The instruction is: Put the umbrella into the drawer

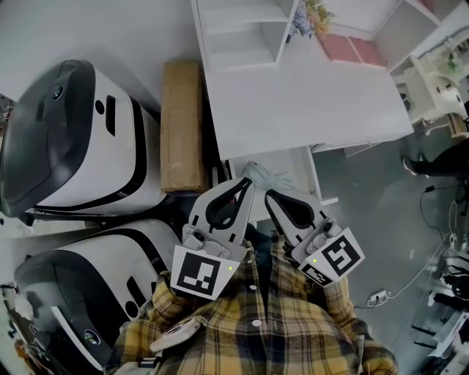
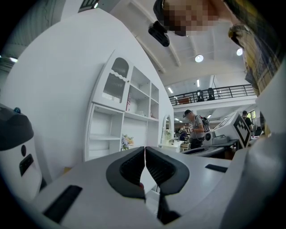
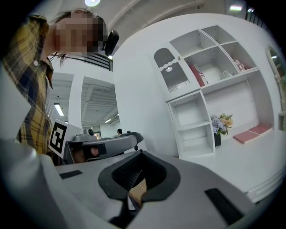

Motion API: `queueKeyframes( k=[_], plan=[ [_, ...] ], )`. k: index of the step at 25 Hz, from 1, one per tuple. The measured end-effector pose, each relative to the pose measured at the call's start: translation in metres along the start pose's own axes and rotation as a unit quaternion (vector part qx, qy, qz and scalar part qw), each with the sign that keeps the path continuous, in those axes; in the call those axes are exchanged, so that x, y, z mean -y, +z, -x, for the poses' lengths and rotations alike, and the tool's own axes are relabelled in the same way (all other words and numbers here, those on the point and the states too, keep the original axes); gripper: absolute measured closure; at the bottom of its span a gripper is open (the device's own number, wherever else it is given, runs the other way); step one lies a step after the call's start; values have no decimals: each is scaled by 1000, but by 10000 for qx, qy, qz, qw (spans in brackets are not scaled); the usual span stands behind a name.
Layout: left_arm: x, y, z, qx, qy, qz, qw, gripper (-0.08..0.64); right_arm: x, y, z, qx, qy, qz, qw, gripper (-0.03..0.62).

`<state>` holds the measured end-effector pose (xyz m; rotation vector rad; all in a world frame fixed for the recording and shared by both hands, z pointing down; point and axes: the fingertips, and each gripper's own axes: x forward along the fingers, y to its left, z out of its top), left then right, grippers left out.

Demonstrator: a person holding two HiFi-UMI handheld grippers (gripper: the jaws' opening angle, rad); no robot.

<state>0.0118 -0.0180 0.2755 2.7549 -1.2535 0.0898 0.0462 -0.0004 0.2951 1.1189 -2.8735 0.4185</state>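
Note:
In the head view a white desk (image 1: 308, 102) has its drawer (image 1: 312, 174) pulled out toward me. A pale grey-blue bundle that looks like the folded umbrella (image 1: 262, 174) lies inside the drawer, partly hidden by my grippers. Held close to my chest, my left gripper (image 1: 247, 182) is shut with its tips over the drawer's near left corner. My right gripper (image 1: 268, 193) is beside it, also shut and empty. The left gripper view shows the left gripper (image 2: 145, 147) with pads meeting on nothing. In the right gripper view the right gripper (image 3: 142, 153) is likewise closed.
Two large white-and-black machines (image 1: 80, 132) (image 1: 95, 286) stand at the left. A brown cardboard box (image 1: 182, 124) sits between them and the desk. Shelves (image 1: 242, 29), flowers (image 1: 308, 18) and pink books (image 1: 352, 50) are on the desk's back. Cables and a power strip (image 1: 377, 297) lie on the floor at right.

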Motion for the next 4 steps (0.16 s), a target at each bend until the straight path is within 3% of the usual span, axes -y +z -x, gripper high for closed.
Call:
queueKeyframes(
  k=[4],
  plan=[
    [0,-1,-2,-25,-6,23,10000,534,2,-1,-2,-49,1,7,10000,575]
  ],
)
